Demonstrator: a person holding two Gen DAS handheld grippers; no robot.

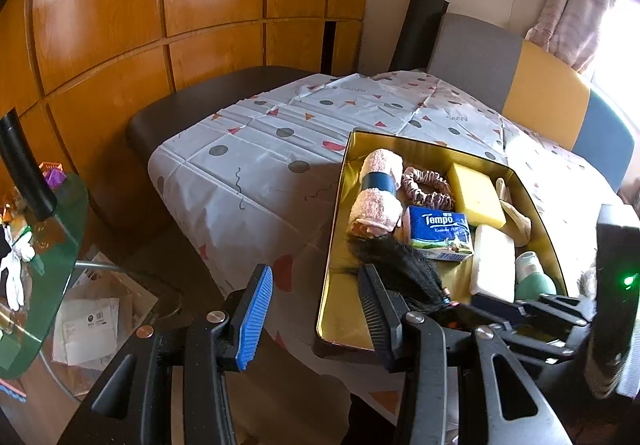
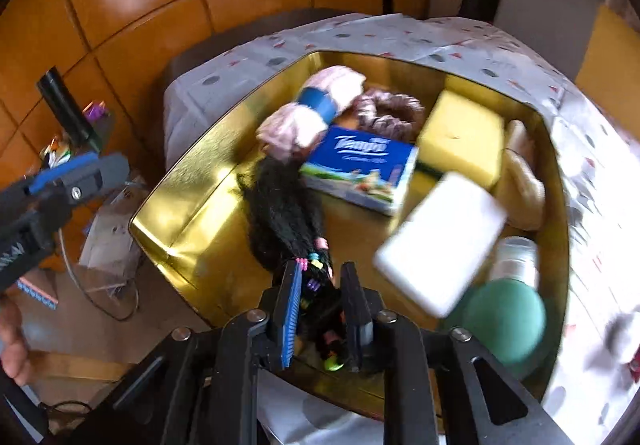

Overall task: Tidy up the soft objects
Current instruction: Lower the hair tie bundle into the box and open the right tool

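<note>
Black hairpiece [image 2: 280, 213] lies before towel roll [image 2: 308, 109], tissue pack [image 2: 360, 169].

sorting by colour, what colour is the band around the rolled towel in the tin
Dark blue, wrapped around the middle of the pink rolled towel; it shows sharpest in the left wrist view.

Gold tin [image 1: 334, 245], yellow sponge [image 1: 476, 197], blue tissue pack [image 1: 440, 231].

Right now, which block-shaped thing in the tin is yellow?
The sponge at the far side; the tissue pack is blue, the nearer block white.
</note>
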